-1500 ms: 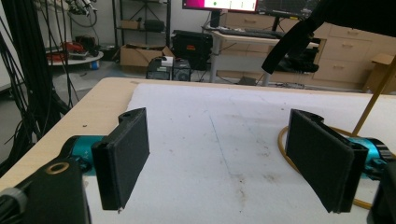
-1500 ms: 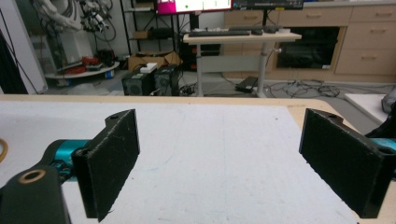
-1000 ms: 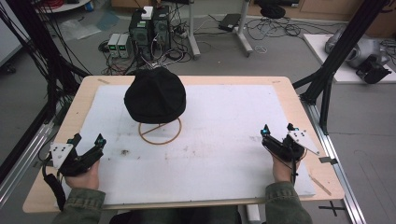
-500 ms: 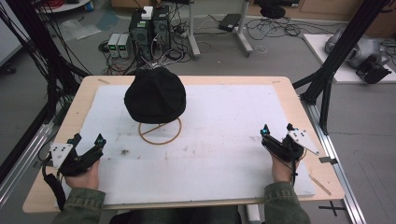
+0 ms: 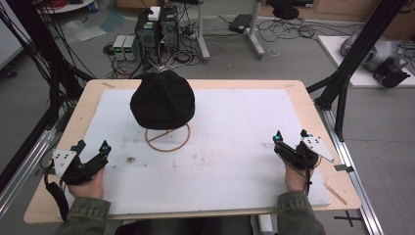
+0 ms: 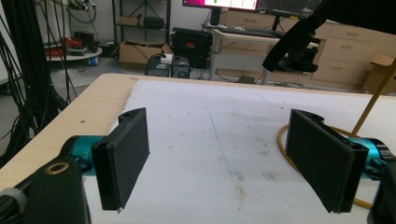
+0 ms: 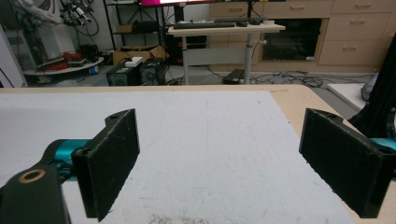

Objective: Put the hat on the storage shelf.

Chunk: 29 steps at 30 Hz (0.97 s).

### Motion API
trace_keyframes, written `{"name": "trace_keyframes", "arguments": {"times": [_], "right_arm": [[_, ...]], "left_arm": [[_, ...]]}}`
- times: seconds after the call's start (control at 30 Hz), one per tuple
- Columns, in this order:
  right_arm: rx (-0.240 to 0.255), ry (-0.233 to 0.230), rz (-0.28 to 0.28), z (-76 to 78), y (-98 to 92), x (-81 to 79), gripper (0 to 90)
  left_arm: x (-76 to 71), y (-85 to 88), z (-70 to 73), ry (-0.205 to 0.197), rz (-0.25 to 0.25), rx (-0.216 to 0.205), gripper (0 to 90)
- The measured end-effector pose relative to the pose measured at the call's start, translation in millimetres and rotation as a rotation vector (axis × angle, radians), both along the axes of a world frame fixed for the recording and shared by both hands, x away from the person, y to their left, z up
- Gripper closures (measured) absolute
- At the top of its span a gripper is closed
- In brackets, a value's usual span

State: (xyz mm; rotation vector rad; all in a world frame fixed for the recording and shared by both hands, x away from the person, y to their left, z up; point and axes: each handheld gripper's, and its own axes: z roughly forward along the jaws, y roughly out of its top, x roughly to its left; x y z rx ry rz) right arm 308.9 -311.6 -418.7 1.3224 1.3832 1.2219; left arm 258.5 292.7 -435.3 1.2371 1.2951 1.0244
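Overhead camera looks down; gripper cameras skim the table (image 5: pixel 235 161)

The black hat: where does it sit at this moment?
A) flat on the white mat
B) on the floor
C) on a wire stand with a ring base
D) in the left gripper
C: the black hat sits atop a thin wire stand whose ring base rests on the white mat; both grippers are open and well apart from it.
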Motion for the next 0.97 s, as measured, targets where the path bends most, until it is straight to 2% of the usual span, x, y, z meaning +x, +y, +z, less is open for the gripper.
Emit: {"name": "trace_keyframes", "arguments": {"times": [0.13, 0.57, 0.97], "right_arm": [[-0.001, 0.004, 0.001, 0.0, 0.0, -0.1, 11.3], [0.005, 0.0, 0.0, 0.6, -1.6, -0.7, 11.3], [-0.002, 0.016, 0.003, -0.3, -1.1, -1.1, 11.3]], "left_arm": [[0.7, 0.0, -0.5, 0.004, -0.003, -0.013, 22.1], [1.6, -0.1, -0.8, 0.005, -0.008, -0.016, 22.2], [3.1, 0.4, -1.2, 0.01, -0.014, -0.025, 22.3]]}}
